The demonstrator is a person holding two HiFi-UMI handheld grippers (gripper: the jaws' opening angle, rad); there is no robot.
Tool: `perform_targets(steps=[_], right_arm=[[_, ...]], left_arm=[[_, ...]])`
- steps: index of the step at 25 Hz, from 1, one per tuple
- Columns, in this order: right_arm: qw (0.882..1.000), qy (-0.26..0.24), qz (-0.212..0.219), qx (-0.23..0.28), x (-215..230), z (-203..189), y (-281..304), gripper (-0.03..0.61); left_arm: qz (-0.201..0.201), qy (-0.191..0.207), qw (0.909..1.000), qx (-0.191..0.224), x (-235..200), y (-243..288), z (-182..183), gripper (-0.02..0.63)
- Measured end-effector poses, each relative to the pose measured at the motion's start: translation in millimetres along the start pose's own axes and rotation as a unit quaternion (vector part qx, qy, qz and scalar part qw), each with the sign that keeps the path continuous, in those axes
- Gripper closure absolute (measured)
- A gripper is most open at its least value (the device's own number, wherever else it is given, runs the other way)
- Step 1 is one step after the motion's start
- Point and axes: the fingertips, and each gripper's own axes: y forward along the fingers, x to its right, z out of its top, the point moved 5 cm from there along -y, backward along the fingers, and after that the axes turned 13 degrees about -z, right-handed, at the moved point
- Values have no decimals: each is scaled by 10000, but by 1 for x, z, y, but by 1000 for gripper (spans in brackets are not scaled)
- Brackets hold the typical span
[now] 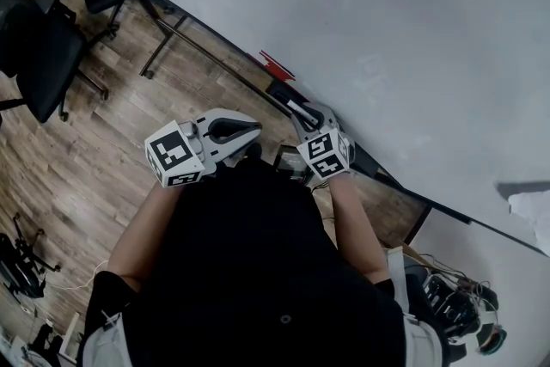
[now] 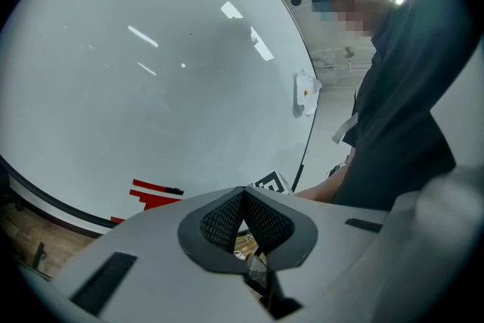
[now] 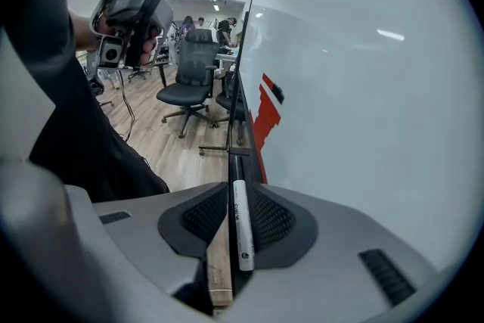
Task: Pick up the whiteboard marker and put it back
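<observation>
Two bare forearms stuck out fwd from the black-clad torso, elbows bent, each hand holding a gripper at approx the same level. L gripper (image 2: pixel 243 197) sat close to the body, aimed at the board. Its jaws were pressed together w/ nothing between them. R gripper (image 3: pixel 236 193) was just beside it, nearer the board's lower edge, jaws clamped on the whiteboard marker (image 3: pixel 240 227). The white barrel sat between the pads, dark end pointing away, in line w/ the dark tray rail (image 3: pixel 229 136). Couldn't tell if marker touched the rail. Further along lay red markers (image 2: pixel 155 193). Whiteboard (image 1: pixel 387 30) rose beyond. Black office chairs (image 3: pixel 189 72) stood further off on the wood floor (image 1: pixel 94 150).
</observation>
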Motion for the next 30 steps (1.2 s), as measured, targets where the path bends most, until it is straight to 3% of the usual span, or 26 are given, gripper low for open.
perform_targets(steps=[30], right_arm=[[9961,-516,-400,-601,0,-13,23,474]], left_arm=[[52,-28,10000,21,2,-2,-2,601]])
